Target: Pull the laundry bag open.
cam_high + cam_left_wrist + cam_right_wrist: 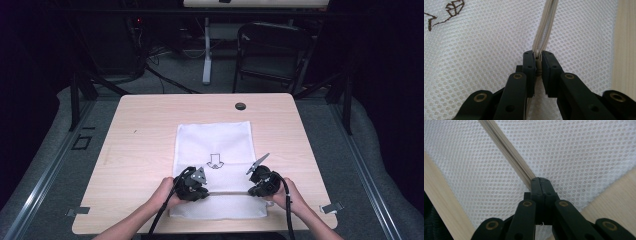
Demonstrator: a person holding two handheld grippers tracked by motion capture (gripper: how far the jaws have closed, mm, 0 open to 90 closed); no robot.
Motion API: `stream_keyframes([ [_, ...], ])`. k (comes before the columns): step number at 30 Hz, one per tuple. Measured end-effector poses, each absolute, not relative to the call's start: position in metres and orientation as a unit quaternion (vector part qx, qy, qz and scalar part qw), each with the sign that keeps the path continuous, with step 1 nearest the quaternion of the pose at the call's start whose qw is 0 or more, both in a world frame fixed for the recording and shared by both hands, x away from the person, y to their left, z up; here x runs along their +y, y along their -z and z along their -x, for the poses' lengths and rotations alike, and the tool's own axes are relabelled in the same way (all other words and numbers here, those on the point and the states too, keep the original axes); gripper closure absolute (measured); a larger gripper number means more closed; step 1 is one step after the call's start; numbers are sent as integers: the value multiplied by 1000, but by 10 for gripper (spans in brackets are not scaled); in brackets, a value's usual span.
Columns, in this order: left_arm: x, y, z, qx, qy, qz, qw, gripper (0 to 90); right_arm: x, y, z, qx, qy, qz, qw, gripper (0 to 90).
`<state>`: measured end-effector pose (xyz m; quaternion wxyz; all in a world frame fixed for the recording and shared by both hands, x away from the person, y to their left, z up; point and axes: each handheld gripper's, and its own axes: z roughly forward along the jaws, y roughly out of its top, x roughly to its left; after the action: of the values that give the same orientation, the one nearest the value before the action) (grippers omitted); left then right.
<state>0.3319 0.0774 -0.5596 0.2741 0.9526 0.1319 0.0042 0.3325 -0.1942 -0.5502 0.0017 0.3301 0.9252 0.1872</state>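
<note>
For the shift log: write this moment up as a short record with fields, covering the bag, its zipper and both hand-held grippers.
surface: wooden table
item: white mesh bag, lying flat, arrow print on top
zipper: runs across the bag near the person's edge
left hand-held gripper: shut on the zipper pull
right hand-held gripper: shut on the bag at the zipper's other end
hands: one on each gripper, coming in from the near edge
table hole: dark round cable port at the far edge
</note>
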Motion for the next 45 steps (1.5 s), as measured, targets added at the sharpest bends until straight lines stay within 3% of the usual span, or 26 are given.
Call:
stream_keyframes([
  [45, 101, 549, -328, 146, 2, -947, 285, 821, -194, 550, -332, 927, -176, -331, 6, 900],
])
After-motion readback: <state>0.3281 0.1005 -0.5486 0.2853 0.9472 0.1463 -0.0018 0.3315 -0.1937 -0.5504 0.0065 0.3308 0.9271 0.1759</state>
